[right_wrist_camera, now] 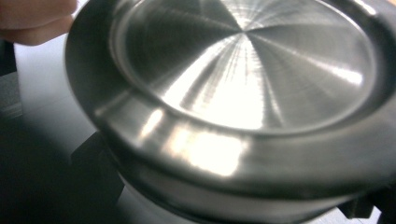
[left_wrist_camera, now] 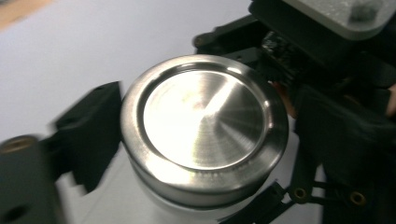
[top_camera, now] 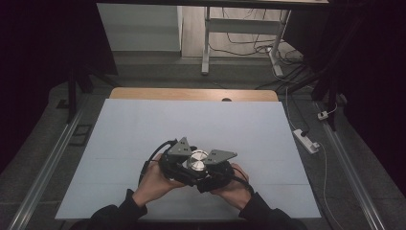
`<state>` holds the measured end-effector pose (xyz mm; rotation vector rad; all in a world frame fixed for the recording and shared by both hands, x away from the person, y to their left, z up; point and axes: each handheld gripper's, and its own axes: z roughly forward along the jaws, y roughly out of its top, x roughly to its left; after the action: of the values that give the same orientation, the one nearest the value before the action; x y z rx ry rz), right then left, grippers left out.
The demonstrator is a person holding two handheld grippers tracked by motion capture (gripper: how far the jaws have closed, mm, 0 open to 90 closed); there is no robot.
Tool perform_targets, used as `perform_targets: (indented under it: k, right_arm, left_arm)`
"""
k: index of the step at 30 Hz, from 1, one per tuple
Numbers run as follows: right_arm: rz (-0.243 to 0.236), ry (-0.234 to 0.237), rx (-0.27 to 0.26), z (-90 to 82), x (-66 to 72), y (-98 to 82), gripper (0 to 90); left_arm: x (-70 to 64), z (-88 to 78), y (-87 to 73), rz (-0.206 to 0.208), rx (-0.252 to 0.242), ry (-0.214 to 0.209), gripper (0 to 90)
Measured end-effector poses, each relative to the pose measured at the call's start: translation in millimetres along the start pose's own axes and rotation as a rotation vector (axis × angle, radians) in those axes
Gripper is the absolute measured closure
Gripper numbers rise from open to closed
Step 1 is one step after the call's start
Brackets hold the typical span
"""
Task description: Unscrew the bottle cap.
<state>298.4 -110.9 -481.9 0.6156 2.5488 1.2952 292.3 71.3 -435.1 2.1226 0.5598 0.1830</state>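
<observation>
A round brushed-metal lid [top_camera: 197, 160] tops a white jar [left_wrist_camera: 154, 207] held just above the pale table sheet [top_camera: 191, 120] near its front middle. My left gripper [top_camera: 186, 165] comes in from the left. Its black fingers [left_wrist_camera: 88, 135] sit against the lid's [left_wrist_camera: 203, 123] rim on both sides. My right gripper [top_camera: 213, 168] comes in from the right and is shut on the jar below the lid [right_wrist_camera: 243, 74]; one of its fingers [right_wrist_camera: 95, 172] shows under the rim. Both hands [top_camera: 155, 182] hold the grippers close together. The jar's lower part is hidden.
The sheet covers a wooden table whose back edge [top_camera: 191, 94] shows. A white power strip [top_camera: 306, 140] and cables lie on the floor at the right. A white desk frame [top_camera: 206, 43] stands behind the table, and metal rails [top_camera: 48, 167] run along both sides.
</observation>
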Motion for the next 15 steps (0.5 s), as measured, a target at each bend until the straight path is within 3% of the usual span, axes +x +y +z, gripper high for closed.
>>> perform_targets:
  k: [3, 5, 6, 10, 15]
  right_arm:
    - [-0.021, 0.026, -0.005, -1.2, 1.2, 0.8, 14.8]
    - [-0.035, 0.054, -0.002, -0.8, 2.2, 0.9, 14.8]
    - [-0.043, 0.066, 0.003, -0.2, 3.2, 0.9, 14.8]
    - [-0.087, 0.112, 0.007, 2.5, 8.5, 0.8, 14.8]
    - [-0.124, 0.152, 0.011, 3.0, 14.6, 1.6, 14.8]
  left_arm:
    - [11.9, -11.3, -0.2, 0.061, 0.021, -0.080, 3.4]
    - [15.4, -14.3, -1.0, 0.084, 0.029, -0.100, 3.2]
    - [21.1, -19.7, -3.4, 0.128, 0.031, -0.163, 4.8]
    - [26.5, -24.2, -8.0, 0.188, 0.030, -0.253, 8.3]
    - [26.9, -19.9, -11.3, 0.219, 0.030, -0.293, 15.3]
